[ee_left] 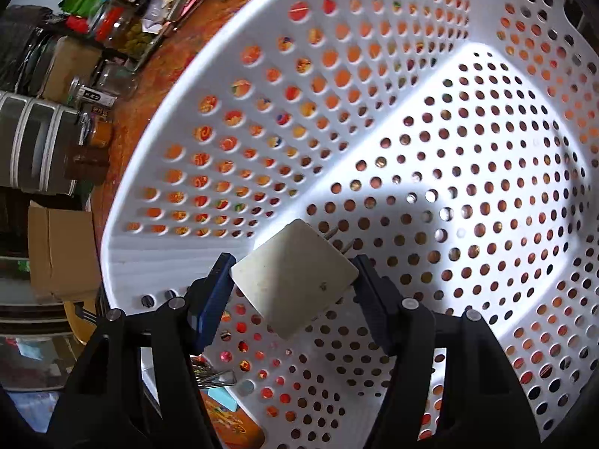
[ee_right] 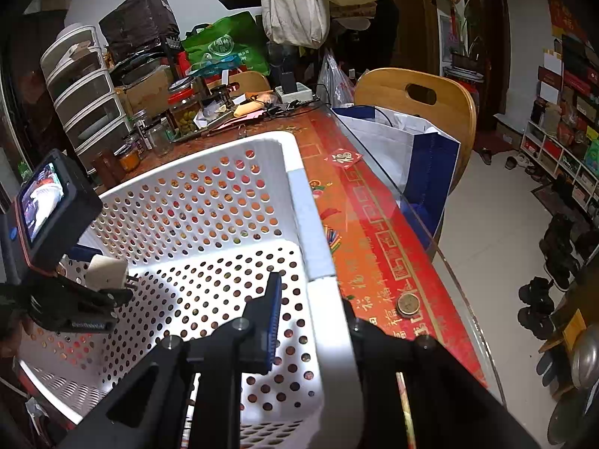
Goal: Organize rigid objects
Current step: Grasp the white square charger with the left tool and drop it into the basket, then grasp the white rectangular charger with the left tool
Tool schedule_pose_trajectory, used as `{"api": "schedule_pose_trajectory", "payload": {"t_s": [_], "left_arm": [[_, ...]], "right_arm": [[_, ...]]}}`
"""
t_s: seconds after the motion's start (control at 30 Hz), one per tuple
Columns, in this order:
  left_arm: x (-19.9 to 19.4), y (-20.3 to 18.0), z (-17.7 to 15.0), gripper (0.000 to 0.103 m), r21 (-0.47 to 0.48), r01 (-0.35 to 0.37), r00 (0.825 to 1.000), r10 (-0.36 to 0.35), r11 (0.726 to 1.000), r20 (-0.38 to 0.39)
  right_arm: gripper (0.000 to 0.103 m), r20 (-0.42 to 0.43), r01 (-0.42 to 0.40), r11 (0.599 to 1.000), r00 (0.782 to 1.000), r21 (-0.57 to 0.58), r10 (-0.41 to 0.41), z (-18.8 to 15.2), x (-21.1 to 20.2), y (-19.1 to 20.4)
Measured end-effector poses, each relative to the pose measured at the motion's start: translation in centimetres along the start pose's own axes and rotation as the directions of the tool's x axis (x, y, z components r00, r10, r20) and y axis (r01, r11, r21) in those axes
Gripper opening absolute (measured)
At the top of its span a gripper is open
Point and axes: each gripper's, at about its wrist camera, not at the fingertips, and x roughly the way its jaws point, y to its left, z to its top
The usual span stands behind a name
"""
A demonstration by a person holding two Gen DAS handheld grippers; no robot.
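Plug adapter over the basket

My left tongs (ee_left: 295,277) clamp a white plug adapter (ee_left: 295,275) above the white basket (ee_left: 374,86); my right tongs (ee_right: 312,316) pinch its rim.

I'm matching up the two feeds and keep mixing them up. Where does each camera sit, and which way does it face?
Left wrist: sits on the left tongs, looks steeply down into the white basket; its own two fingers clamp a white plug.
Right wrist: sits on the right tongs, looks down across the basket toward the red table and chair; its fingers straddle the basket rim, and the left tongs show with the plug.
Shared: basket, plug, left tongs.
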Motion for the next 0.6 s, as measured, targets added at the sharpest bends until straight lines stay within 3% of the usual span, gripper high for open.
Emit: {"api": "schedule_pose_trajectory", "payload": {"t_s": [0.1,0.2,0.27,0.4,0.5,0.6], "left_arm": [[0.0,-0.4,0.1,0.062,0.004,0.006,1.000,-0.006,1.000,-0.002],[-0.6,0.1,-0.9,0.075,0.020,-0.028,0.999,0.027,0.999,0.040],[-1.8,0.0,-1.3,0.092,0.012,-0.055,0.994,0.053,0.998,0.097],[-4.3,1.5,-3.2,0.092,-0.052,-0.029,0.982,0.039,0.998,0.187],[-7.9,5.2,-7.1,0.092,-0.147,0.071,0.946,-0.021,0.987,0.322],[-10.7,10.8,-11.6,0.093,-0.257,0.166,0.899,-0.039,0.952,0.436]], "right_arm": [[0.016,-0.002,-0.001,1.000,1.000,-0.003,0.001,0.0,0.0,-0.1],[0.016,-0.004,0.000,1.000,1.000,-0.002,0.000,0.0,0.0,-0.1],[0.016,-0.005,0.002,1.000,1.000,-0.002,-0.002,0.1,0.0,-0.2],[0.016,-0.007,0.013,1.000,1.000,-0.009,-0.014,0.2,0.1,0.0],[0.016,-0.008,0.021,1.000,1.000,-0.013,-0.021,0.2,0.1,0.1],[0.016,-0.009,0.029,0.999,1.000,-0.015,-0.029,0.3,0.1,0.2]]}}
